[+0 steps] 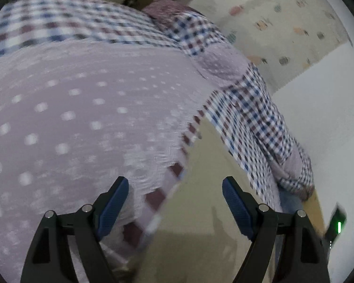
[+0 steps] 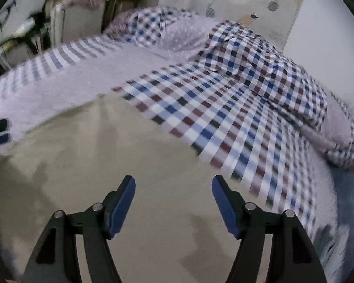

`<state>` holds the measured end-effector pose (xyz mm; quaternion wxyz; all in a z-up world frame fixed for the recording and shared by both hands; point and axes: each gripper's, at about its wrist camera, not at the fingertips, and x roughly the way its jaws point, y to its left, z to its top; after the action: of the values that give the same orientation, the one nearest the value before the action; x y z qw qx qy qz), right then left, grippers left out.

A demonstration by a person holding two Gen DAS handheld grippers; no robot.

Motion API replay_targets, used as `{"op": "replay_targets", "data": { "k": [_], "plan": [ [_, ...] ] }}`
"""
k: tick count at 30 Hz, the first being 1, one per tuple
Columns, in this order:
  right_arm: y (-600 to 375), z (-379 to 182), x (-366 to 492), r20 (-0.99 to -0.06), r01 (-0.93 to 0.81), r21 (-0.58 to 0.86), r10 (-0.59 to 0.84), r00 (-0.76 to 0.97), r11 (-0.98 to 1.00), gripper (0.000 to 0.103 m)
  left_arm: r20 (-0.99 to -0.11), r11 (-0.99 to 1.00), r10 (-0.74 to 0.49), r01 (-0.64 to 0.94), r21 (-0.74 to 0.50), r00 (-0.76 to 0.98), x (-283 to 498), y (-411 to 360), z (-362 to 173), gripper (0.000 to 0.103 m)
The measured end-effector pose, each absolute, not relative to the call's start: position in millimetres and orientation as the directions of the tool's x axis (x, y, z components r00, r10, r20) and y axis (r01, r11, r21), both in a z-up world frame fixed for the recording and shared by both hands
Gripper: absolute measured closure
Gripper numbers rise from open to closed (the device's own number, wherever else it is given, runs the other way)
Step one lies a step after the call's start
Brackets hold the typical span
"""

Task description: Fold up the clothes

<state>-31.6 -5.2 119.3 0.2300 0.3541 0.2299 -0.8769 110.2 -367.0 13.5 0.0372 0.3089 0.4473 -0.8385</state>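
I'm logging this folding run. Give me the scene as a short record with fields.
garment: checked shirt with a lilac dotted lining, spread out, partly turned inside out
surface: beige table
left gripper: open, nothing between its pads, over the shirt's edge
right gripper: open, empty, over bare table beside the shirt
background: patterned rug on the floor beyond the shirt
fold progress: shirt not yet folded into a neat shape

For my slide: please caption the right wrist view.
Open right gripper above bare table, near checked shirt.
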Motion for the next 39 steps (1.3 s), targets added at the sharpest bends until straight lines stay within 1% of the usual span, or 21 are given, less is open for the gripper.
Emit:
{"op": "replay_targets", "data": {
  "k": [2,8,12,15,17,19,21,24,28,32,33,37,39],
  "plan": [
    [15.3,128.1,6.4,-0.697,0.547,-0.207,-0.271,-0.664,-0.811,0.027,-0.541,-0.578,0.217,0.340,-0.742,-0.812,120.2,-374.1,11.1,0.018],
    [83.4,119.6,118.8,-0.640,0.492,-0.074,-0.338,-0.691,-0.867,0.026,-0.526,-0.577,0.252,0.310,-0.755,-0.812,153.6,-367.5,8.2,0.018],
    [110.8,94.3,169.6,-0.620,0.447,-0.050,-0.323,-0.715,-0.893,0.026,-0.522,-0.550,0.299,0.303,-0.779,-0.799,178.9,-353.8,1.5,0.018],
    [126.8,77.5,201.0,-0.589,0.405,-0.017,-0.318,-0.743,-0.914,0.026,-0.494,-0.497,0.360,0.286,-0.819,-0.791,189.9,-343.8,-4.0,0.018],
    [128.5,70.6,207.8,-0.593,0.392,0.001,-0.317,-0.740,-0.920,0.026,-0.476,-0.471,0.398,0.271,-0.840,-0.784,190.4,-335.3,-7.2,0.018],
    [121.4,71.2,210.8,-0.578,0.406,0.000,-0.331,-0.746,-0.914,0.026,-0.479,-0.479,0.412,0.263,-0.838,-0.775,186.6,-327.1,-8.6,0.018],
    [112.0,73.0,221.6,-0.549,0.424,-0.040,-0.334,-0.766,-0.905,0.026,-0.485,-0.488,0.399,0.268,-0.831,-0.778,183.9,-322.1,-10.2,0.018],
    [96.9,73.5,240.5,-0.509,0.455,-0.112,-0.343,-0.790,-0.883,0.026,-0.471,-0.470,0.395,0.267,-0.841,-0.789,180.7,-320.1,-11.0,0.018],
    [80.6,62.3,255.2,-0.509,0.492,-0.197,-0.340,-0.790,-0.848,0.026,-0.466,-0.459,0.398,0.268,-0.847,-0.790,172.5,-318.3,-10.8,0.017],
    [66.6,51.2,264.6,-0.514,0.509,-0.264,-0.327,-0.793,-0.819,0.026,-0.448,-0.451,0.410,0.250,-0.857,-0.795,163.6,-315.9,-10.4,0.006],
    [63.2,50.1,265.6,-0.513,0.509,-0.277,-0.323,-0.795,-0.815,0.026,-0.440,-0.447,0.409,0.245,-0.860,-0.799,161.9,-315.7,-9.5,0.005],
    [49.9,47.3,268.8,-0.505,0.509,-0.322,-0.310,-0.806,-0.799,0.026,-0.372,-0.408,0.441,0.187,-0.894,-0.816,155.8,-314.8,-4.8,0.005],
    [42.0,49.4,268.1,-0.495,0.509,-0.336,-0.311,-0.811,-0.792,0.026,-0.378,-0.413,0.453,0.186,-0.891,-0.807,151.1,-311.8,-6.5,0.005]
  ]
}}
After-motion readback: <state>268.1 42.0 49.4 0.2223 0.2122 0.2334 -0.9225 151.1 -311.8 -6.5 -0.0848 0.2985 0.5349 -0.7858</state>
